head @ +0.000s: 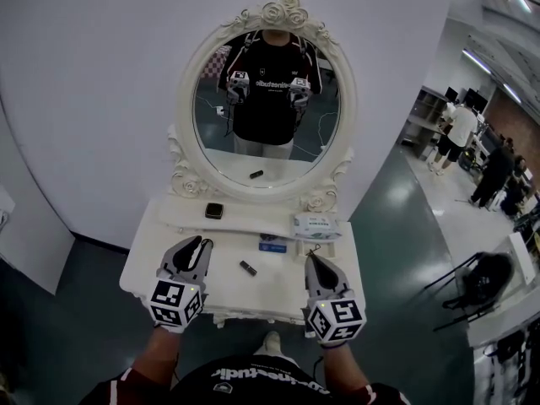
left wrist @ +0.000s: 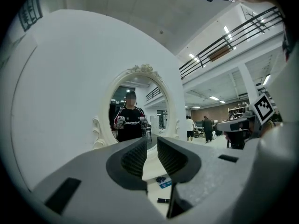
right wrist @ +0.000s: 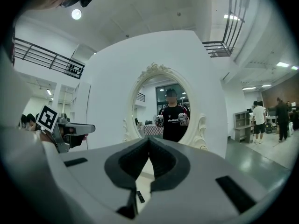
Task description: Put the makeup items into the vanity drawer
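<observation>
Makeup items, left to right on the white carved vanity table [head: 270, 291]: a small dark square compact [head: 214, 211] on the raised back shelf; a short dark tube [head: 247, 267] alone on the lower top; a flat blue card-like piece [head: 272, 245] at the foot of the shelf. A pale soft pack [head: 316, 226] lies on the shelf further right. None of the items is in a drawer, and no open drawer shows.

Your left gripper [head: 199, 245] hangs over the left part of the top, jaws a little apart with nothing between them. The tube lies between your two grippers, right of the left one and left of the right one, seemingly a little nearer the left. Its long axis runs diagonally, with the far end towards the left.

Your right gripper [head: 312, 257] hangs over the right part, jaw tips together and empty. Either hand would need to turn inward and dip to take the tube across its narrow width.
</observation>
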### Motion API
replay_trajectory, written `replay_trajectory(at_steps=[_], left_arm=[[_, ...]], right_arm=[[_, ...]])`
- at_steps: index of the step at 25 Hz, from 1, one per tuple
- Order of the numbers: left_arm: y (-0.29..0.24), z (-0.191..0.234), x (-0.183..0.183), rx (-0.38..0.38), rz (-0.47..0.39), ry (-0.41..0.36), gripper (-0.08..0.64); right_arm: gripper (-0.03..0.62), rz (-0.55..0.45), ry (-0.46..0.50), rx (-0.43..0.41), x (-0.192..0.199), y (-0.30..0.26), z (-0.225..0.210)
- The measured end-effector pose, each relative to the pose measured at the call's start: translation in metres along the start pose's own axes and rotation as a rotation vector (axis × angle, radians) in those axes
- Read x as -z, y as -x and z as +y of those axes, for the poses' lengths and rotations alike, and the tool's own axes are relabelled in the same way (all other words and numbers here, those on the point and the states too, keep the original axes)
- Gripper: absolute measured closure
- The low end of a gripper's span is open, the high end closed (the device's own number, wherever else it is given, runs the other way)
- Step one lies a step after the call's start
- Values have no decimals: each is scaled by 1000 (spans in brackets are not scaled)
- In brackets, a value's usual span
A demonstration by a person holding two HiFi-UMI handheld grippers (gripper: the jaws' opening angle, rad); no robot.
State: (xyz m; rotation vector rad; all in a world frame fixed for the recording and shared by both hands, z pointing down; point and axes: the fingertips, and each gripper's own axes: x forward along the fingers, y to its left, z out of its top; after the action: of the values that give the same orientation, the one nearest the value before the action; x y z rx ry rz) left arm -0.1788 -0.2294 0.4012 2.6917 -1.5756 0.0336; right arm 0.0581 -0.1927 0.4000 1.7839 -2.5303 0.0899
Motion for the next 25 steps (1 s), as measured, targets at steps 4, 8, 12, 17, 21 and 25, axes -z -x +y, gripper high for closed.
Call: replay_trajectory(at_steps=[4, 8, 12, 17, 21, 25], left_arm=[[1, -1, 0, -10, 5, -9, 495], [3, 1, -1, -34, -5, -7, 532], [4, 1, -2, -49, -17, 2, 551], [5, 2, -2, -59, -27, 18, 554], [5, 2, 1, -57, -17, 19, 554], [6, 3, 3, -62, -16, 16, 554]], right_arm=[[589, 2, 4, 15, -3, 2, -1], [589, 6, 1, 37, -2, 5, -3], [589, 4, 0, 51, -3, 7, -6], [589, -1, 4, 61, -4, 9, -7], [589, 1, 12, 71, -3, 10, -8], [590, 6, 16, 78, 0, 10, -8]])
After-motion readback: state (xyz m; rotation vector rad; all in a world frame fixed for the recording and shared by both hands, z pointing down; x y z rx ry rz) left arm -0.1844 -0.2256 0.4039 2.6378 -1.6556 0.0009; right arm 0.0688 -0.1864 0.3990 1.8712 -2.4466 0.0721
